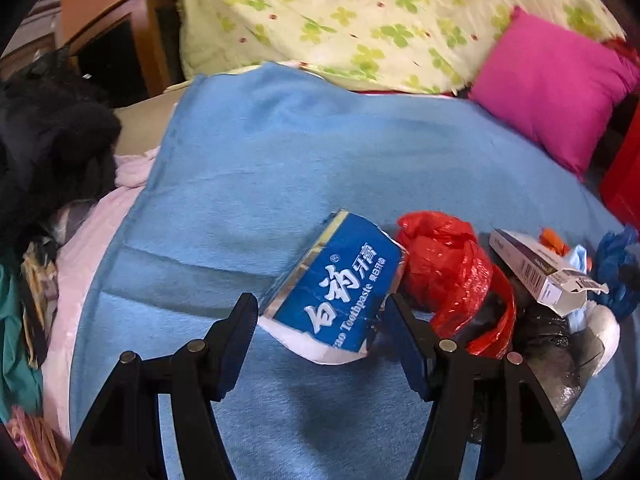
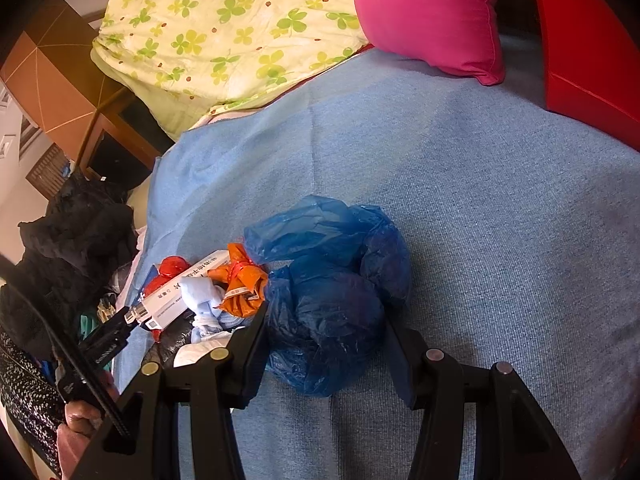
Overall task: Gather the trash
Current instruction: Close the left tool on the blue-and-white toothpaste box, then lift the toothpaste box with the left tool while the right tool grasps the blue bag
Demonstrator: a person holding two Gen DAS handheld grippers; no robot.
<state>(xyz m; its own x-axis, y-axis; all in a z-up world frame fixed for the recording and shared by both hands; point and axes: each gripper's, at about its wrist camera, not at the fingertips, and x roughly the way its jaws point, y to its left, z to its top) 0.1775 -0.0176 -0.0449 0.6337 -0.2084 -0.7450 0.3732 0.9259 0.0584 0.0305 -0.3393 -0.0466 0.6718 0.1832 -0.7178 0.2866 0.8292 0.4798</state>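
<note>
The left hand-held gripper (image 1: 320, 316) hangs over a blue blanket (image 1: 280, 152) spread on a bed, its jaws released and standing apart. A torn blue toothpaste box (image 1: 340, 284) lies on the blanket between the fingertips; the left pad stands clear of it, while the right pad sits at its edge, and whether it touches cannot be told. Just right of the box lies a crumpled red plastic bag (image 1: 448, 268), then a white and purple carton (image 1: 532, 272) resting on dark plastic wrap (image 1: 552, 344).

The right hand-held gripper (image 2: 326, 332) straddles a bunched blue plastic bag (image 2: 332, 292). Its left pad rests against the bag; the right pad's contact is hard to judge, so I cannot tell whether the bag is grasped. To the bag's left, an orange wrapper (image 2: 244, 288) and pale blue cloth (image 2: 200, 296) touch the heap.

Open blanket stretches beyond the trash toward a pink pillow (image 1: 552, 92) and a clover-print quilt (image 1: 360, 12). The blanket's left edge drops onto pink bedding (image 1: 92, 240), with dark clothing (image 1: 48, 148) piled beyond. A red object (image 2: 592, 40) borders the far right.
</note>
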